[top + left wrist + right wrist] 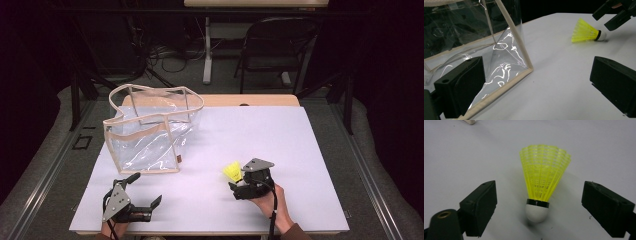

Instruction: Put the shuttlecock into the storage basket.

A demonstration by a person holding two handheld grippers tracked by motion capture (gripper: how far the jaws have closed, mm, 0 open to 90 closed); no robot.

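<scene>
Right tool (537,202), jaws apart and gripping nothing, flanks the yellow shuttlecock (541,182): cork toward it, skirt pointing away.

The white tabletop (250,135) is evenly and brightly lit from above, while the room behind it sinks into near black. White glare streaks run across the clear plastic bag (504,50) at the tabletop's left side. The yellow shuttlecock (541,180) on the tabletop throws only a faint, soft shadow. The high view is grainy and soft; near jaws blur slightly.
</scene>
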